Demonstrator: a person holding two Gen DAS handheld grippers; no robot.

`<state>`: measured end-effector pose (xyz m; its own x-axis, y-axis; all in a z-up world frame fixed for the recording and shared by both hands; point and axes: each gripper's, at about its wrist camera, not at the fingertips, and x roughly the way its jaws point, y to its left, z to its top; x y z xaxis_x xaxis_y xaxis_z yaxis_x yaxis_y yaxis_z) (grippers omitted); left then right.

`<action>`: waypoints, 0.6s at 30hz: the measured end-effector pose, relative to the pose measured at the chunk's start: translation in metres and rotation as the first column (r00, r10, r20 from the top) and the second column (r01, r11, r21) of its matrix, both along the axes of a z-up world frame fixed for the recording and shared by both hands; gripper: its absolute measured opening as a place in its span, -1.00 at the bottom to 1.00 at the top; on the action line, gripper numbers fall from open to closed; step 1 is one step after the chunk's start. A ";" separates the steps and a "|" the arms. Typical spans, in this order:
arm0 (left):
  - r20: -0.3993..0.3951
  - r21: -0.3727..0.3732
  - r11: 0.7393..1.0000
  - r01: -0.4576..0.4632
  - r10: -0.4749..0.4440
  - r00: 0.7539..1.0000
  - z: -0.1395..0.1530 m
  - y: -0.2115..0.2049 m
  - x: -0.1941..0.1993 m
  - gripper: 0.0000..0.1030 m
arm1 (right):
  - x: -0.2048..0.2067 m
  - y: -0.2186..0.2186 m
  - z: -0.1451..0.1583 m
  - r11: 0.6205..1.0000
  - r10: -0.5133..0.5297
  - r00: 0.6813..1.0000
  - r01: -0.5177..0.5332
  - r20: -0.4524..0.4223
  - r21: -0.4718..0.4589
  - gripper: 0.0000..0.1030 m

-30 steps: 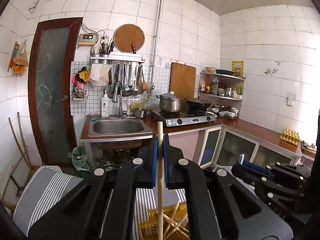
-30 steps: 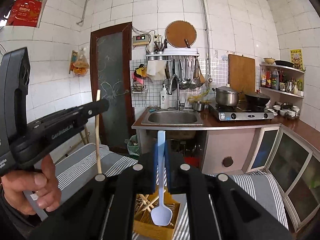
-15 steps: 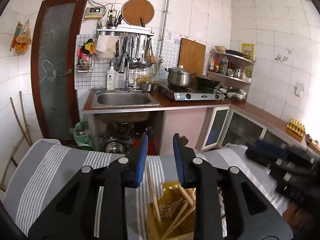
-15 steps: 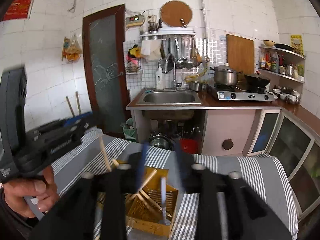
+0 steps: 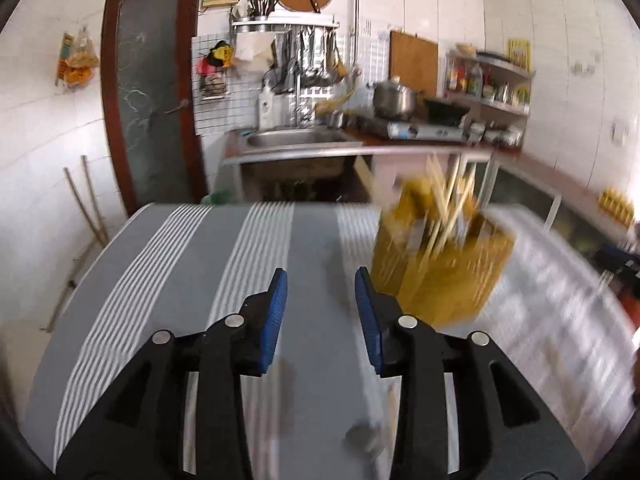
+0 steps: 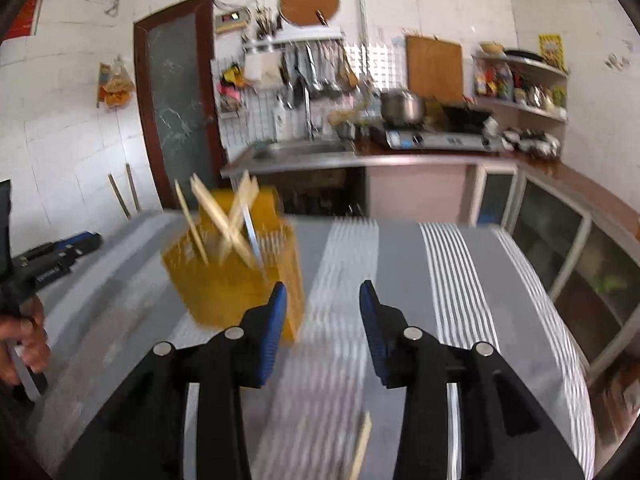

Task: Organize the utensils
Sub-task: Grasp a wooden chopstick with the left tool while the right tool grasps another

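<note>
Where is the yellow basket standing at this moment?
The yellow basket stands on the striped cloth, left of the open right gripper in the right wrist view, with chopsticks inside.

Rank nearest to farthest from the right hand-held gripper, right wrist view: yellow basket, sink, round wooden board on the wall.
From the right hand-held gripper, jaws open and empty:
1. Yellow basket: on the striped cloth, just left of the left fingertip, chopsticks standing in it.
2. Sink: across the room, set in the counter, above centre.
3. Round wooden board: on the back wall, high above the sink.
</note>
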<state>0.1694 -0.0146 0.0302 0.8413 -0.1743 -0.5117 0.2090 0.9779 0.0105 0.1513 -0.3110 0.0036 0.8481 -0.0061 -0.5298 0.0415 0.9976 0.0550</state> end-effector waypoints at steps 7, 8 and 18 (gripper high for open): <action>-0.122 -0.037 0.999 -0.009 0.004 0.992 -0.055 0.023 -0.068 -0.31 | -0.063 -0.011 -0.062 0.996 -0.055 0.990 0.063 -0.128 0.061 -0.25; -0.137 -0.050 0.999 -0.005 -0.002 0.991 -0.060 0.023 -0.073 -0.31 | -0.065 -0.012 -0.067 0.995 -0.059 0.988 0.070 -0.142 0.070 -0.25; -0.212 -0.017 0.997 0.082 -0.083 0.974 -0.079 -0.022 -0.059 -0.29 | -0.044 -0.012 -0.090 0.997 -0.062 0.968 0.072 -0.242 0.033 -0.25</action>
<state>0.1101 -0.0368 -0.0488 0.6959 -0.2432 -0.6757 0.2856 0.9570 -0.0503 0.1075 -0.3229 -0.0860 0.6945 -0.0321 -0.7188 0.1250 0.9892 0.0766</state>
